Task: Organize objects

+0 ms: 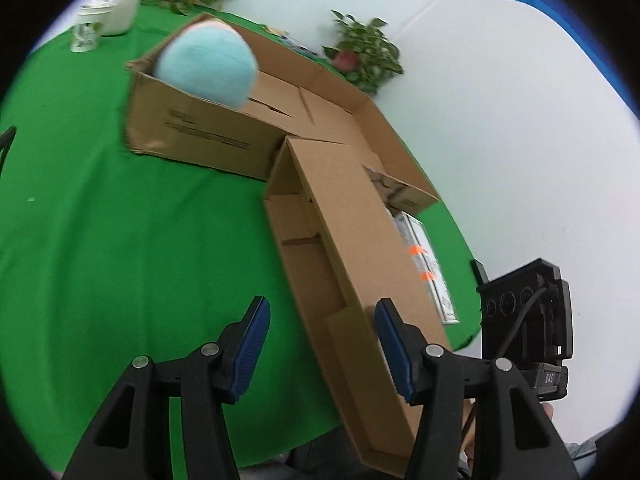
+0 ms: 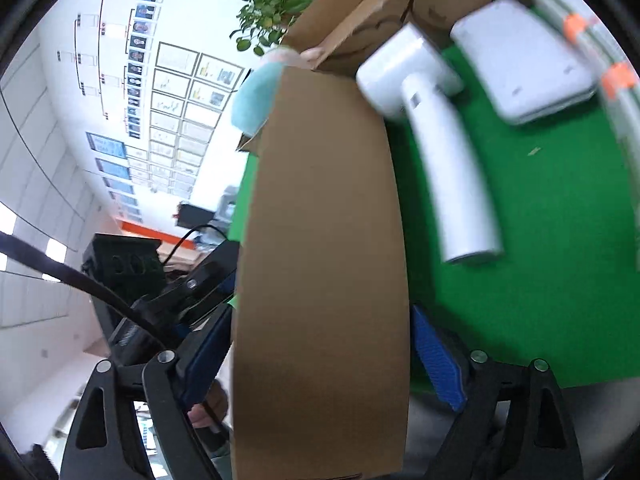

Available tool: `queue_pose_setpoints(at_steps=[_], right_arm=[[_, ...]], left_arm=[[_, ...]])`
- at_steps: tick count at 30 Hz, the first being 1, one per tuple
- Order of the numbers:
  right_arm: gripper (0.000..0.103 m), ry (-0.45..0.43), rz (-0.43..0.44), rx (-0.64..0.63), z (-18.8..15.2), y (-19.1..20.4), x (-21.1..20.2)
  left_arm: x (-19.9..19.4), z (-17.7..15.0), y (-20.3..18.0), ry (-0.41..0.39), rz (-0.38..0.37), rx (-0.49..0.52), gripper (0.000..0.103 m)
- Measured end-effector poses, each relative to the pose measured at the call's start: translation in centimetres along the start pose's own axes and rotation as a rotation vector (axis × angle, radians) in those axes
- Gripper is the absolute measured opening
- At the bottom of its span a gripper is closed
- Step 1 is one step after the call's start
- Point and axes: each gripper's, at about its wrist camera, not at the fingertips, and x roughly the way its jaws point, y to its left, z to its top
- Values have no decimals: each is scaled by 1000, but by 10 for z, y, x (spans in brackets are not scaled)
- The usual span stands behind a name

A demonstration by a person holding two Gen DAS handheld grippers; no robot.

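Both wrist views look down, close — sharing the cardboard flap (image 1: 360,264).

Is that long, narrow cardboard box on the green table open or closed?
Open. The narrow cardboard box has no lid on top, and its cardboard dividers and bare floor show inside.

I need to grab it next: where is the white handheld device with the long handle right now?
In the right wrist view, the white handheld device lies on the green cloth, right of the long cardboard box, beside a flat white case.
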Motion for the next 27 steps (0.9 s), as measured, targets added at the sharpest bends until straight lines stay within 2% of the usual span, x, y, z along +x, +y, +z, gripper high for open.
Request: queue_pose_setpoints(at_steps=[3,8,12,13,14,17,18,19,20,22,24,26,27], right_arm=[[90,-38,-73,-66,5,8,-17],[92,-111,-271,-264,3,38,-54],[92,-97,-376,-438,-14,71,-63],[92,-97,-413,-481,-20,81,-62],[92,-101,-468,-523,-24,89,-56],[91,-108,-576,-574,-50,97,-44],[84,-102,-586,-577,-62,99,-46],[70,-86,-587,-580,-62,99,-40],[66,-71,-595,-582,-58,100,-26],[63,-65,-599,-583,-69,98,-25],[63,-32,-476,-516,-60,92,-17],[63,-12,-341,-459,-51,90,-16],[63,-12,-282,-434,-48,88,-15]], left_arm=[[13,1,-7,22,-36,-1,54],[30,1,-21,45,-38,32,54],[40,-1,-33,50,-57,57,52],[41,-1,-36,49,-75,64,50],[41,1,-38,51,-95,71,40],[41,1,-44,51,-93,87,32],[41,0,-45,51,-97,88,30],[40,0,-47,53,-100,92,27],[38,0,-49,49,-91,99,27],[29,1,-54,24,-64,107,25],[14,8,-59,-21,-63,107,25],[-2,5,-64,-41,-78,109,25],[-6,7,-64,-42,-62,112,26]])
